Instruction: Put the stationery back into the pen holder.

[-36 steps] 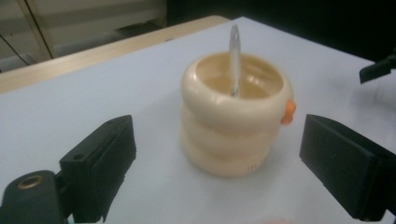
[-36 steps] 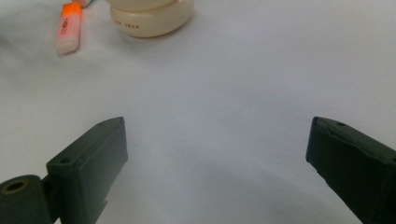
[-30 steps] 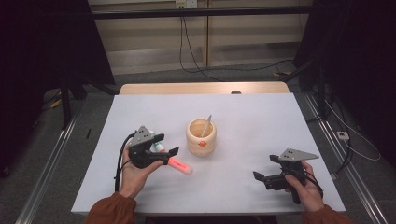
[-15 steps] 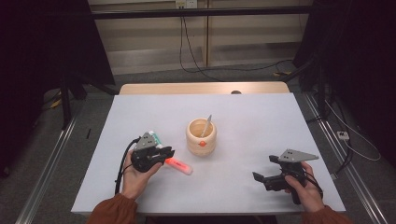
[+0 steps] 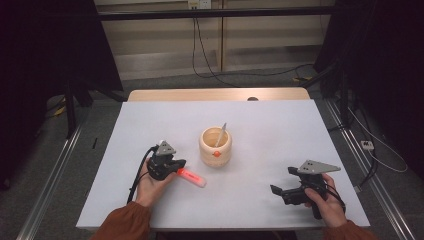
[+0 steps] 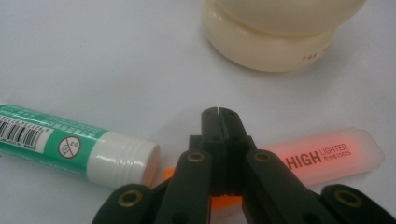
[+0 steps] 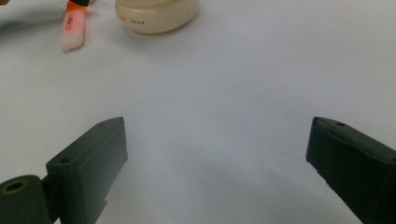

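**Left gripper pressed together over the orange highlighter**

The left gripper (image 5: 176, 164) sits low over the white table (image 5: 280, 130), left of its middle and toward the near edge. In the left gripper view its jaws stand pressed together with no gap at the tips (image 6: 218, 113), right over the orange highlighter (image 6: 327, 154). The highlighter's near end passes under the jaws and is hidden there, so whether it is pinched or merely lies beneath them cannot be told. Its translucent cap, printed "HIGH LIGHTER", points away from the gripper toward the table's middle.

Just beside the highlighter lies a green-and-white glue stick (image 6: 74, 147), its far end cut off by the frame; from the high view it is hidden under the hand.

A cream wooden cup (image 5: 215, 146) stands near the table's centre, a thin stick leaning inside it; the gripper views cut off its upper part.

The right gripper (image 5: 287, 192) rests near the near right corner, well apart from everything else, its jaws spread wide around nothing (image 7: 215, 163).
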{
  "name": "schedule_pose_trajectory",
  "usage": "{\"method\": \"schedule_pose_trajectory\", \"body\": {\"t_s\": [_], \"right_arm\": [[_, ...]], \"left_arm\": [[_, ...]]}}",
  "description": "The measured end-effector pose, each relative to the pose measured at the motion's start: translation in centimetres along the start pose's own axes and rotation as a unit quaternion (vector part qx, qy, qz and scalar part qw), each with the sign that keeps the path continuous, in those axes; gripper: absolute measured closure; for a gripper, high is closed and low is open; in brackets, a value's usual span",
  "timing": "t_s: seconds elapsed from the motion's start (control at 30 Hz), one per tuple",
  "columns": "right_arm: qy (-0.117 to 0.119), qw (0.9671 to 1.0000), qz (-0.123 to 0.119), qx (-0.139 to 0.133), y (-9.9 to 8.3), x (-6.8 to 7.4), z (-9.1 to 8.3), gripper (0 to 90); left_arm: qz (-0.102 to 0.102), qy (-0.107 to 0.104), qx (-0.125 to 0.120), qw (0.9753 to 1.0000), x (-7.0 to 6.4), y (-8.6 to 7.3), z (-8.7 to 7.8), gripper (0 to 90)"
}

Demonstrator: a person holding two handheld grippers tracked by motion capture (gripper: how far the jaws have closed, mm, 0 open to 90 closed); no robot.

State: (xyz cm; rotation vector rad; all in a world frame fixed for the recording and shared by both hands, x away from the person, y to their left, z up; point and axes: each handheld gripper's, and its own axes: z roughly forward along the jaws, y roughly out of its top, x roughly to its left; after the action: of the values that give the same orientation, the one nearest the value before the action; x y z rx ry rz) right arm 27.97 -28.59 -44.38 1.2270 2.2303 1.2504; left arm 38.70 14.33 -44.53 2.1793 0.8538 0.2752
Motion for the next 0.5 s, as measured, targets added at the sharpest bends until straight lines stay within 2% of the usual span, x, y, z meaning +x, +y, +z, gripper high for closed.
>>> {"method": "schedule_pose_trajectory", "body": {"t_s": [0.17, 0.27, 0.37, 0.5], "right_arm": [[0.0, 1.0, 0.001, 0.0, 0.0, 0.01, 0.0, 5.2], [0.001, 1.0, -0.001, 0.001, -0.01, 0.02, 0.0, 5.2], [0.001, 1.0, 0.001, 0.003, -0.03, 0.04, 0.02, 5.2], [0.001, 1.0, 0.0, 0.002, -0.04, 0.03, 0.01, 5.2]], "left_arm": [[0.005, 0.003, 0.012, 0.9999, -0.07, 0.06, 0.11, 90.0], [-0.003, -0.003, 0.013, 0.9999, 0.04, 0.05, 0.15, 90.0], [0.002, 0.002, 0.031, 0.9995, 0.01, -0.12, 0.38, 90.0], [0.004, 0.0, 0.034, 0.9994, -0.19, -0.28, 0.16, 90.0]]}}
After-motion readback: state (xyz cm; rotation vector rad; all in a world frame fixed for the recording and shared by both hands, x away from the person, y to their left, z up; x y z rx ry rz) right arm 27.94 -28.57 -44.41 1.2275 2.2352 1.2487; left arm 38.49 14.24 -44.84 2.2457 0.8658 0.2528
